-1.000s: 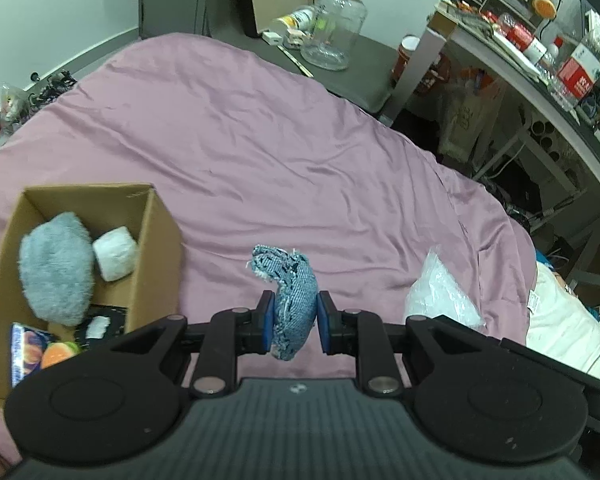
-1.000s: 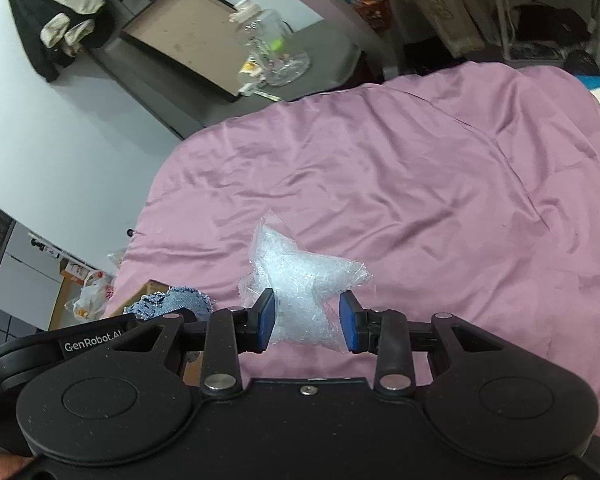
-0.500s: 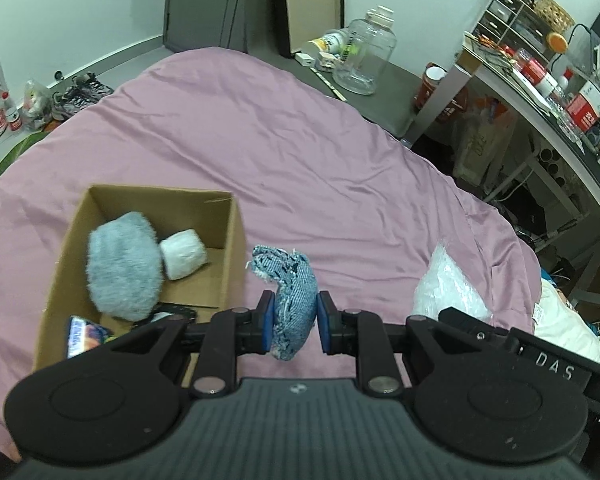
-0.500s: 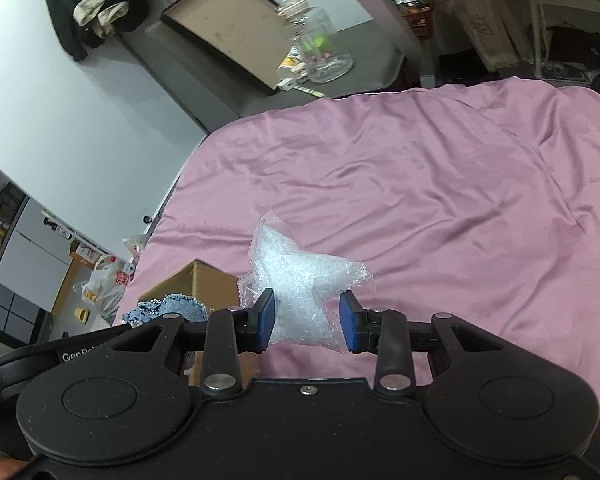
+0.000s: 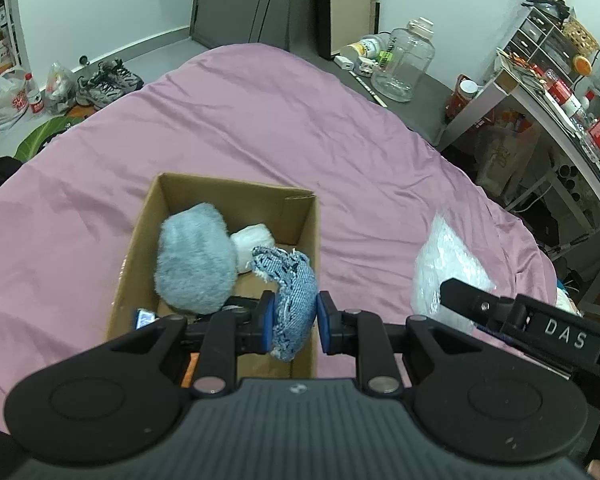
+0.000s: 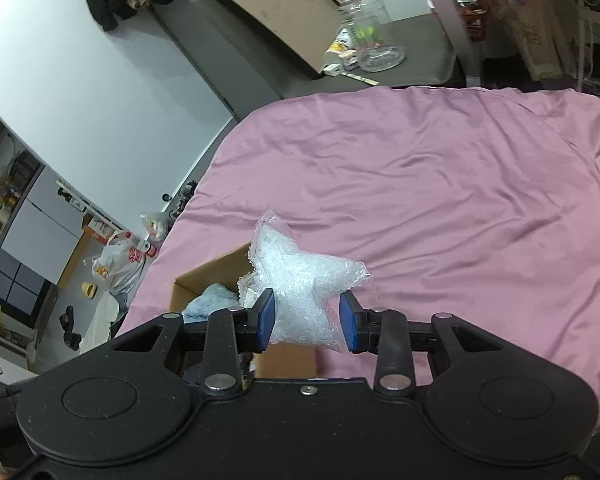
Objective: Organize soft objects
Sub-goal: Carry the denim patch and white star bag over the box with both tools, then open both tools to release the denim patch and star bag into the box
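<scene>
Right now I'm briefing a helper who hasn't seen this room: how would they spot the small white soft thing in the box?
Find the pink bedspread, then the open cardboard box standing on it. Inside, toward the far wall, lies a small white roll tucked against the big fluffy grey-blue plush. It is the only plain white, compact item in the box, much smaller than the plush.

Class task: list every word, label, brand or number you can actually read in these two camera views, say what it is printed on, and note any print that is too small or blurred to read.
"DAS": white letters on the black bar of the other gripper, at the right of the left wrist view.
Red labels on the desk bottles: too small to read.
Red print on the white plastic bag on the floor: too blurred to read.
Nothing else is readable.
</scene>
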{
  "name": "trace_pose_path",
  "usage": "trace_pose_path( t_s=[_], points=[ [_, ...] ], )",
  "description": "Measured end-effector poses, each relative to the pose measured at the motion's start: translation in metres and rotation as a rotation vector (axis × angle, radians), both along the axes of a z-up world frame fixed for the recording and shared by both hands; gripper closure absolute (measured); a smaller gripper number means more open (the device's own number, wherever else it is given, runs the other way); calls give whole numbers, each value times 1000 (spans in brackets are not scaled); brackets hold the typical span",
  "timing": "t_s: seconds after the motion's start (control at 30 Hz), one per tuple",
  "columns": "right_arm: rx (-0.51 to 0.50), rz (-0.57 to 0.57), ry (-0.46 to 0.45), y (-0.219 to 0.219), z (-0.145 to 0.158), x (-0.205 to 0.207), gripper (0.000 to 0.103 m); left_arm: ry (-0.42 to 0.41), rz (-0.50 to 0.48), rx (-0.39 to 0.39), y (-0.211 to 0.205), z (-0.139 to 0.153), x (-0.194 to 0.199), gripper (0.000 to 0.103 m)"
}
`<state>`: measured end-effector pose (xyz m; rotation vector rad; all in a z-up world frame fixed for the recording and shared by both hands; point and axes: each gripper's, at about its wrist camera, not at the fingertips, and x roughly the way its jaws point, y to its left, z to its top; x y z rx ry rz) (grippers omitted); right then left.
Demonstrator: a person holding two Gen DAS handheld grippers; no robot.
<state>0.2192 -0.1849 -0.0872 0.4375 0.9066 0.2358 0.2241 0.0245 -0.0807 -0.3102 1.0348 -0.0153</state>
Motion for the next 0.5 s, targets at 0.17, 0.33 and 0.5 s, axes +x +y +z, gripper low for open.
trace_pose_path(
  t_s=[0.17, 0.33, 0.5],
  points=[
    [-10, 18, 1, 21, 0, 1, 69, 20, 9, -25, 16, -8, -1, 82],
    [-26, 31, 5, 38, 1, 2, 69, 53, 14, -59, 28, -21, -4, 82],
    [-43, 43, 3, 52, 2, 3, 69, 75, -3, -80, 34, -29, -6, 82]
  ],
)
